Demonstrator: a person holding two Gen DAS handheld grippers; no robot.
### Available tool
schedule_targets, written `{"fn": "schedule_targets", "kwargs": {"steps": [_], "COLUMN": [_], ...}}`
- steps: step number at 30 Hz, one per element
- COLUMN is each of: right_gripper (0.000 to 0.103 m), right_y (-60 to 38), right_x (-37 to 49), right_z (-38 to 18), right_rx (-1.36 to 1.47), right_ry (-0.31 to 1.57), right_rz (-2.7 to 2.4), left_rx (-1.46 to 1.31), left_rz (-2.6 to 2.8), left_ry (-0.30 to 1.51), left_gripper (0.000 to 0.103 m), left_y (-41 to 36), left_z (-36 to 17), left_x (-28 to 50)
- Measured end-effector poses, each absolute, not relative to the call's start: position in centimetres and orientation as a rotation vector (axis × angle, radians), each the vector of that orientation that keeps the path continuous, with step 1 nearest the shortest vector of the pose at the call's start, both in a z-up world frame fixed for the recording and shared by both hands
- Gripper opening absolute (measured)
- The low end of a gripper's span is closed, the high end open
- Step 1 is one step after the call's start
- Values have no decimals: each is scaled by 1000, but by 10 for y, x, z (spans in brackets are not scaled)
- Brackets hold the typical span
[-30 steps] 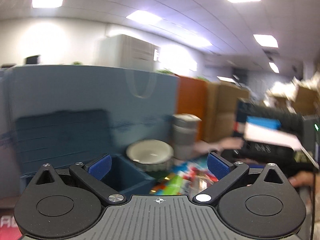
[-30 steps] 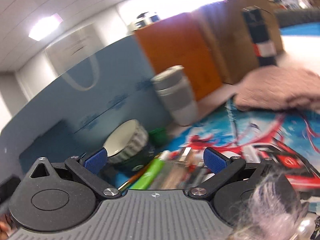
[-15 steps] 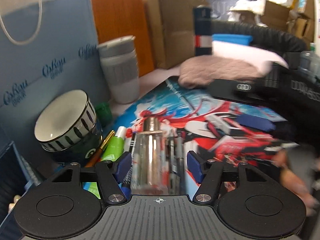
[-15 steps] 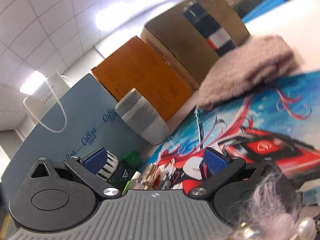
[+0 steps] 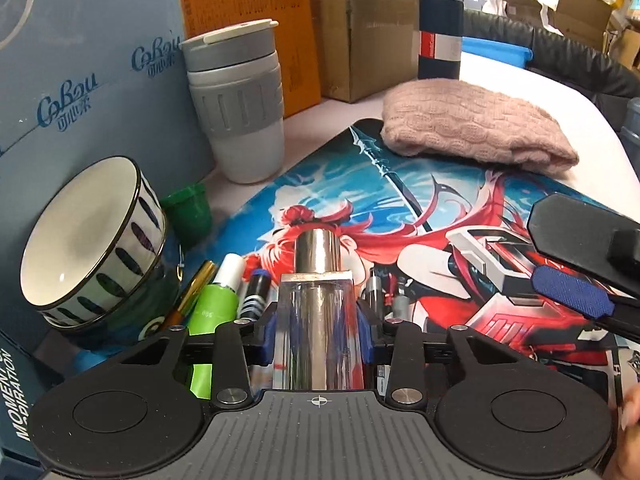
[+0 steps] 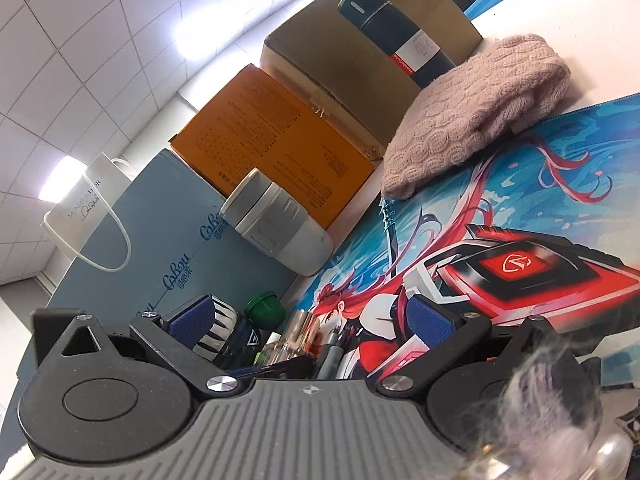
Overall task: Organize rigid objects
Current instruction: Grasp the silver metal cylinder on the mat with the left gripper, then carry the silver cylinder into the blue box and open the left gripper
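At nine o'clock in the left wrist view a striped ceramic bowl (image 5: 92,240) leans tilted against a blue paper bag (image 5: 92,60), with a small green cap (image 5: 188,210) just beside it. Going right, a green marker (image 5: 214,304), a gold pen (image 5: 192,292) and some dark pens (image 5: 254,296) lie close together on the printed desk mat (image 5: 440,208). At six o'clock the left gripper (image 5: 318,330) has its blue pads pressed on both sides of a clear bottle with a metal cap (image 5: 318,308); whether the bottle is lifted or rests on the mat, I cannot tell. I judge that the step in hand is the grasp of this bottle, so the next move calls for carrying it to its place, perhaps near the bowl and pens, without knocking the pens beside it. At three o'clock the right gripper (image 5: 572,296) comes into the same view, and in its own view the right gripper (image 6: 312,320) has the fingers wide apart with nothing between them. Behind, from eleven to one o'clock, stand a grey travel mug (image 5: 238,100), an orange box (image 5: 248,20), a cardboard box (image 5: 376,28) and a dark blue thermos (image 5: 440,20). A pink knitted cloth (image 5: 476,128) lies on the far edge of the mat, on a white table (image 5: 560,96). The room seems to be an office with ceiling panel lights (image 6: 64,176).
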State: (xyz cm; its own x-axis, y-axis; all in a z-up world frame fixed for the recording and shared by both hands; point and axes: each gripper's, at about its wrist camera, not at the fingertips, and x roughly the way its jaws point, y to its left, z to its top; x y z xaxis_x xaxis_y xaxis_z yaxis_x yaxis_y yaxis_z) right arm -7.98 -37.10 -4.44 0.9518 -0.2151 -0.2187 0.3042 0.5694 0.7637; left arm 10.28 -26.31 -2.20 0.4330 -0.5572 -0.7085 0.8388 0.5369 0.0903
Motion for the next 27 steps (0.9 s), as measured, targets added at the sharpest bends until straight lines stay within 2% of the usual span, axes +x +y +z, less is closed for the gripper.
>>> {"fn": "schedule_targets", "kwargs": {"steps": [6, 16, 22, 27], "right_gripper": [103, 103, 103, 103], "right_y": [-372, -366, -343, -307], "right_x": [-79, -73, -65, -49], "right_z": [-47, -45, -34, -21], "right_rx": [926, 885, 832, 829], "right_ry": [115, 131, 168, 195], "right_rz": [-304, -291, -267, -128], "left_rx": [444, 344, 449, 513], "left_rz": [-923, -978, -1012, -1014], "left_ry": [626, 492, 340, 303], "left_gripper": [35, 35, 35, 35], "left_y": [-246, -182, -128, -71], "left_z": [-16, 38, 69, 88], "left_x": [93, 67, 62, 78]}}
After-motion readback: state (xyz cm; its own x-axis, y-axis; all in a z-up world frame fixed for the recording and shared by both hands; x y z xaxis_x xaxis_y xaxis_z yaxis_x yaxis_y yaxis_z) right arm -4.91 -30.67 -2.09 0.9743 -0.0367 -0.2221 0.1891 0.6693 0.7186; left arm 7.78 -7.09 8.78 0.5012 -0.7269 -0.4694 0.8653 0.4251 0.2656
